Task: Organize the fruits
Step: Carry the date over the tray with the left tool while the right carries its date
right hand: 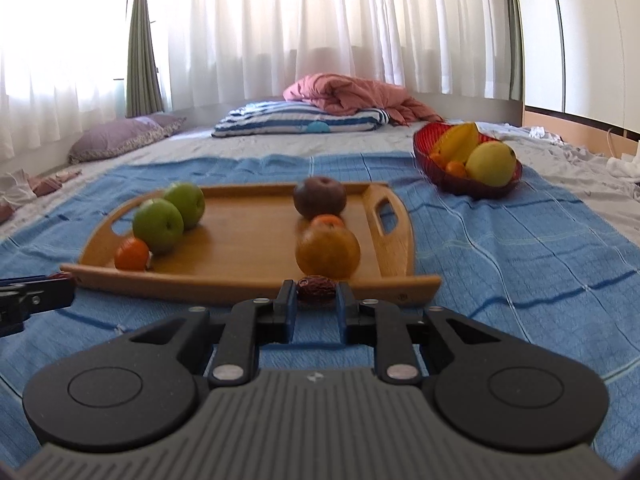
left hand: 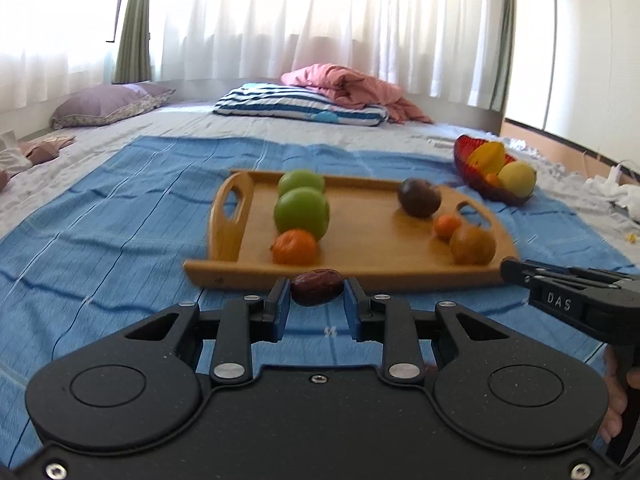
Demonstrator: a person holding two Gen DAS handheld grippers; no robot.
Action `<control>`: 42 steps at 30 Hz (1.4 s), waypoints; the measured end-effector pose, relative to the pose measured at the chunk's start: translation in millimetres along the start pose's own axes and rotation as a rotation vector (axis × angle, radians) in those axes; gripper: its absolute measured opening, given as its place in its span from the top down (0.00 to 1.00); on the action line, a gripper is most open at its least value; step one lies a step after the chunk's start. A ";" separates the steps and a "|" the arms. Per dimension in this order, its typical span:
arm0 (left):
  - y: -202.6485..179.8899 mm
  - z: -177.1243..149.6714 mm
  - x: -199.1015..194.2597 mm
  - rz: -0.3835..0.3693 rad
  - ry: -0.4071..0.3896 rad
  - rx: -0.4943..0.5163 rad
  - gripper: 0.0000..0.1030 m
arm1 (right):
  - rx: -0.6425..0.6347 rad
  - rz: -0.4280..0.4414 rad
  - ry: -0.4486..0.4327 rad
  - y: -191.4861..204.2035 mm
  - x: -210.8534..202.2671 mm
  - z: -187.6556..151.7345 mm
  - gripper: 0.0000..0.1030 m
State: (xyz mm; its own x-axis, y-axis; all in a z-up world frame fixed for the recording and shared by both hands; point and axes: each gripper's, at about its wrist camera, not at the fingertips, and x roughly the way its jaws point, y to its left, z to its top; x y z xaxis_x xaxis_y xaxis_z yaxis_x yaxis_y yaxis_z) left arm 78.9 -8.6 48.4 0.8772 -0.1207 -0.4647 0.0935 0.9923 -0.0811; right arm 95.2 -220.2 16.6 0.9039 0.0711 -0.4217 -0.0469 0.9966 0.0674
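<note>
A wooden tray [left hand: 360, 236] [right hand: 240, 248] lies on the blue cloth and holds two green apples [left hand: 302, 212] [right hand: 158, 224], small oranges [left hand: 294, 246] [right hand: 132, 255], a dark purple fruit [left hand: 419, 197] [right hand: 319, 197] and a brown-orange fruit [left hand: 472, 245] [right hand: 327, 251]. My left gripper [left hand: 317, 291] is shut on a brown date [left hand: 317, 287], just short of the tray's near rim. My right gripper [right hand: 316, 291] is shut on another date [right hand: 316, 289] at the tray's near rim. In the left wrist view the right gripper [left hand: 516, 272] shows at the right edge.
A red bowl [left hand: 464, 160] [right hand: 424, 152] with a yellow fruit, a starfruit and small oranges stands back right of the tray. Folded striped bedding [left hand: 300, 106], a pink quilt and a purple pillow [left hand: 108, 104] lie at the back by the curtains. Cloth clutter lies at both sides.
</note>
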 end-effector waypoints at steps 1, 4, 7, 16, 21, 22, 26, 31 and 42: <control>-0.1 4.7 1.2 -0.011 -0.004 0.000 0.74 | 0.004 0.005 -0.006 -0.4 0.0 3.0 0.76; -0.7 17.5 5.6 -0.038 -0.011 -0.002 0.74 | 0.012 0.020 -0.018 -0.7 1.7 13.0 0.76; 1.5 32.2 13.1 -0.061 -0.007 -0.008 0.74 | 0.015 0.030 -0.027 -1.7 5.7 23.0 0.76; 9.6 90.6 51.6 -0.109 0.030 -0.007 0.74 | 0.037 0.112 0.009 -6.2 31.7 70.6 0.76; 16.7 121.7 84.9 -0.102 0.064 -0.022 0.74 | 0.052 0.136 0.090 -7.2 62.4 99.9 0.76; 18.3 127.5 92.8 -0.117 0.083 -0.031 0.74 | 0.057 0.143 0.112 -7.3 69.9 104.8 0.76; 24.1 143.1 121.7 -0.152 0.153 -0.080 0.74 | 0.095 0.175 0.226 -8.8 104.8 117.6 0.76; 19.4 145.4 155.4 -0.192 0.247 -0.102 0.74 | 0.146 0.193 0.347 -8.2 142.0 121.3 0.76; -7.3 125.4 194.3 -0.178 0.343 -0.059 0.74 | 0.117 0.162 0.460 3.5 170.9 109.8 0.76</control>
State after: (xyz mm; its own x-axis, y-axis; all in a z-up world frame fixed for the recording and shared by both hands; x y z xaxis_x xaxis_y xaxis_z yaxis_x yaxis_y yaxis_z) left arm 307.8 -35.8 69.3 0.6399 -0.3032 -0.7061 0.1944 0.9528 -0.2330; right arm 296.2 -209.0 44.1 0.6064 0.2618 -0.7508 -0.0998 0.9618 0.2548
